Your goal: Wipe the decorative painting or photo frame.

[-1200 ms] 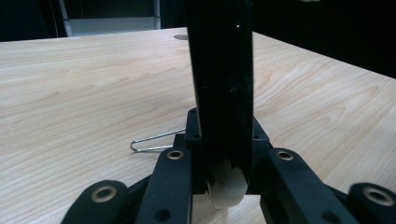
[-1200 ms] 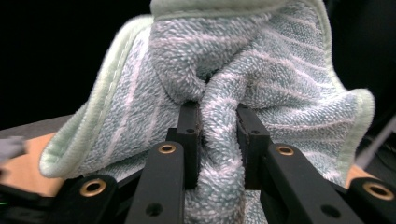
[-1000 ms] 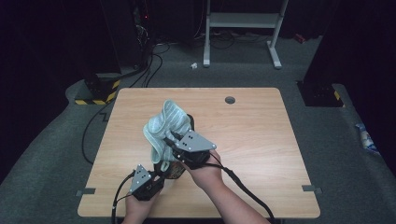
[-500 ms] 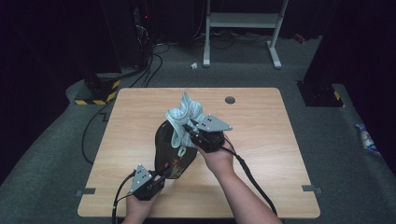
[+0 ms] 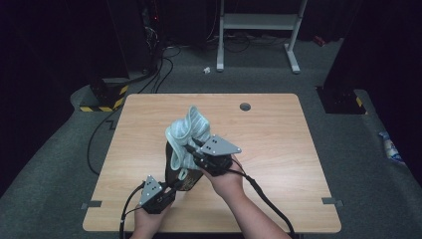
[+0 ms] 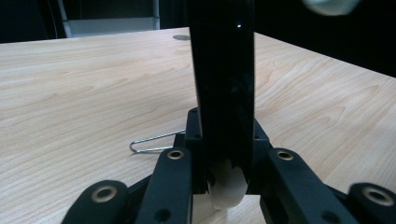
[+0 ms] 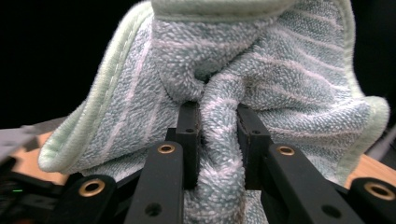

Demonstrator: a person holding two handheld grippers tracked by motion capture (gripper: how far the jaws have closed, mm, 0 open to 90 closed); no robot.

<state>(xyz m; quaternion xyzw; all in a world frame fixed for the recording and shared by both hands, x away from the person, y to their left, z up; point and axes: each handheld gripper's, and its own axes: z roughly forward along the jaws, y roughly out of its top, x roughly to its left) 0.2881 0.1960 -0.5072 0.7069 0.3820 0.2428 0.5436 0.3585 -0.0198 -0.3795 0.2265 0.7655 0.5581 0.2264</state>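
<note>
Item: pale green striped terry towel, bunched, raised above light wooden table. Soft, light, limp; drapes freely, best gripped at gathered fold. My right hand-held gripper pinches that fold. My left hand-held gripper clamps glossy dark bag edge; thin, slippery.

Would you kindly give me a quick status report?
Right gripper shut on towel, lifted. Left gripper shut on dark glossy object under towel. Wire hook on table, clear.
</note>
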